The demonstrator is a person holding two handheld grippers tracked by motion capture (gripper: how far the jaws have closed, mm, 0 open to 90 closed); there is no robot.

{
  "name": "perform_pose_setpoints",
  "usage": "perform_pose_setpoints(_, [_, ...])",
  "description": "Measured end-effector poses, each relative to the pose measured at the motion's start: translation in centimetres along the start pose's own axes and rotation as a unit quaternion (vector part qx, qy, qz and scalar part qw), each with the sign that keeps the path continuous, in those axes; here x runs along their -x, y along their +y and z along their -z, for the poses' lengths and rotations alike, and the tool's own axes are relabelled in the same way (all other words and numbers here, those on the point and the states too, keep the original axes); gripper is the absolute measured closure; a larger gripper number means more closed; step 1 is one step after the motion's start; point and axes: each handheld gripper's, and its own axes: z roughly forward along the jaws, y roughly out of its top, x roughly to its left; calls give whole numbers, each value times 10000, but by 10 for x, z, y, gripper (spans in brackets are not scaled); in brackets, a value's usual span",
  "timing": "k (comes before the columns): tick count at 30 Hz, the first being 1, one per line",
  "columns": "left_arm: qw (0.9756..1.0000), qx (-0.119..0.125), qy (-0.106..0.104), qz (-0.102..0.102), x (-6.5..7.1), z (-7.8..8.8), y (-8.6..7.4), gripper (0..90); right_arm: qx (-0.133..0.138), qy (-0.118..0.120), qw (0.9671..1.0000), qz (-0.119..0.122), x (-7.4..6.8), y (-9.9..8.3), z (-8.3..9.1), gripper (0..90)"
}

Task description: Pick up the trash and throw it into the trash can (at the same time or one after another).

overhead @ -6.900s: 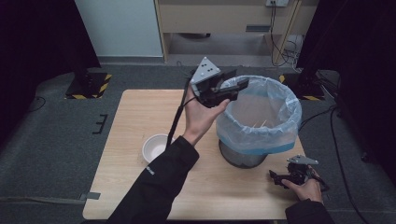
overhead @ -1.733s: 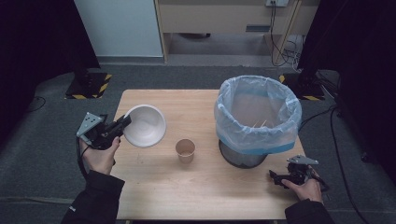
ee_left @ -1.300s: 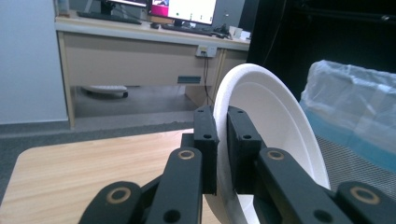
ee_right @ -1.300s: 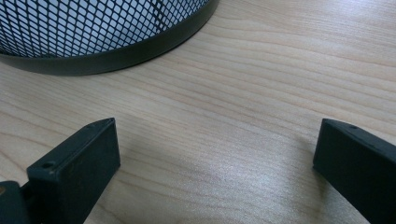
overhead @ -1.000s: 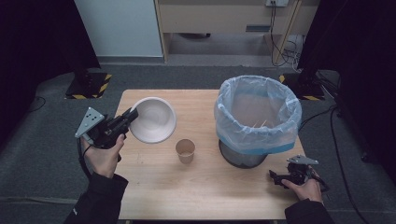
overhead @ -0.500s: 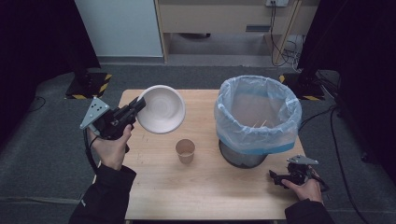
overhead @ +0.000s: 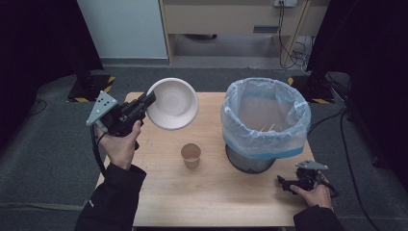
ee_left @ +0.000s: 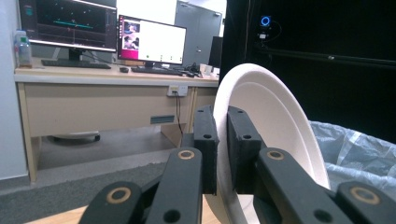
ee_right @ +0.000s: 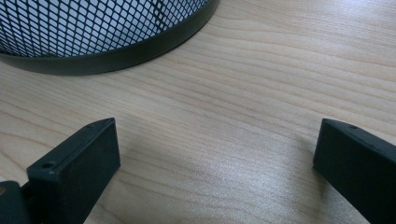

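Note:
My left gripper [overhead: 149, 99] is shut on the rim of a white paper bowl [overhead: 173, 103], which it holds tilted in the air over the table's far left part. In the left gripper view the bowl [ee_left: 275, 116] stands on edge, pinched between the two black jaws of that gripper [ee_left: 222, 140]. A brown paper cup [overhead: 191, 155] stands upright on the wooden table [overhead: 216, 192], below the bowl. A mesh bin [overhead: 264, 120] lined with a pale blue bag stands at the right. My right gripper [overhead: 283, 183] rests open on the table near the bin's base [ee_right: 116, 51].
The bin's bag holds a few thin wooden sticks. Beyond the table is grey carpet, a white panel [overhead: 120, 29] and a wooden desk [ee_left: 93, 93] with monitors. Cables trail at the far right.
My left gripper has carried the bowl up and to the right, from the table's left edge toward the bin. The right gripper has stayed still.

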Motion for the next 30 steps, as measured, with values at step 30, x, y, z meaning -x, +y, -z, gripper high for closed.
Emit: perform_pose_setpoints(30, [9981, 260, -521, -223, 53, -50, 35, 832, 0, 0, 10000, 1, 0, 0, 0, 8])
